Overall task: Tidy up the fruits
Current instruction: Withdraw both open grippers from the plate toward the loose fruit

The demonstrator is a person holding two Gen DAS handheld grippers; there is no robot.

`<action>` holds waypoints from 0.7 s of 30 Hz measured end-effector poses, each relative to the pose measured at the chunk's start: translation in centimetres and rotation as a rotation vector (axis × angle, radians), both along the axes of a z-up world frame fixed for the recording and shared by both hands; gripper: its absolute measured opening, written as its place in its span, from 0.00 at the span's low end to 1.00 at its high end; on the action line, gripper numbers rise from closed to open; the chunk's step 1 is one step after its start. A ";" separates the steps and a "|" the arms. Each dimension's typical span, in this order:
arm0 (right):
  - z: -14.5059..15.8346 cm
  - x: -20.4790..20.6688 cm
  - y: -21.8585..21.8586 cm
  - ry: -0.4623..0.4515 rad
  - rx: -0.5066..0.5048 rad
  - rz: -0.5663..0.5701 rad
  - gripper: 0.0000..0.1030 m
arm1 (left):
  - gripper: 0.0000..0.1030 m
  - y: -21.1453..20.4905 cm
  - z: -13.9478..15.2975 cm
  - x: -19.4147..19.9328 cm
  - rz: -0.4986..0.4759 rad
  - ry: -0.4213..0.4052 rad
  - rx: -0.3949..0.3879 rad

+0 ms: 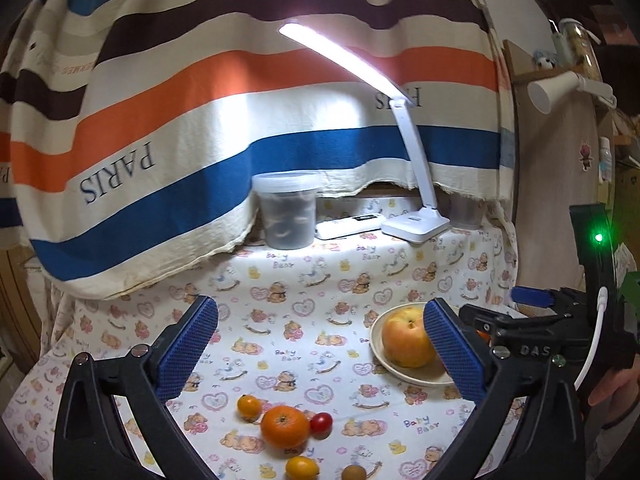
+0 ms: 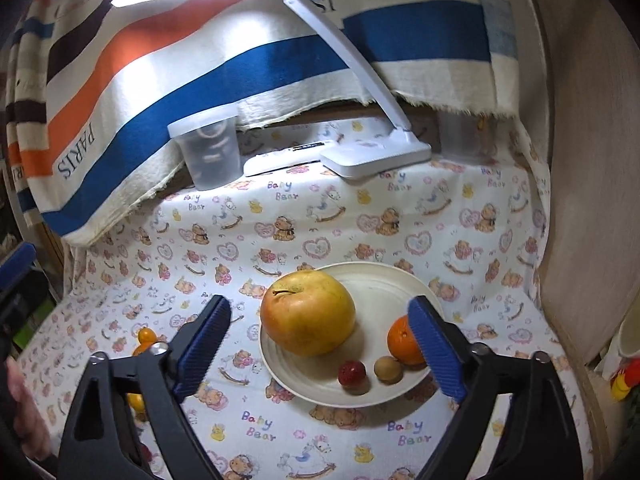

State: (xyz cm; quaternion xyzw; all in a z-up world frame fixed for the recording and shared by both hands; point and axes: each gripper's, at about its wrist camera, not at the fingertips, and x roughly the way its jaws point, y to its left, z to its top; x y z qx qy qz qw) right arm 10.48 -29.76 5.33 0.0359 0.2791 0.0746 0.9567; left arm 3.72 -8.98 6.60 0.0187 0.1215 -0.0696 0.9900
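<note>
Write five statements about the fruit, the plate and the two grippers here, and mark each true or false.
1. The large apple lies on the plate. True.
2. The plate holds only the apple. False: an orange, a small red fruit and a small brown fruit lie there too.
3. The left gripper is shut on a tangerine. False: its jaws stand open and empty.
4. A tangerine and a cherry tomato lie on the cloth, off the plate. True.
5. The right gripper is open, holding nothing. True.
</note>
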 end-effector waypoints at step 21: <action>-2.3 -0.8 2.0 -0.082 0.041 0.014 1.00 | 0.99 4.4 -5.1 0.9 0.043 0.075 -0.087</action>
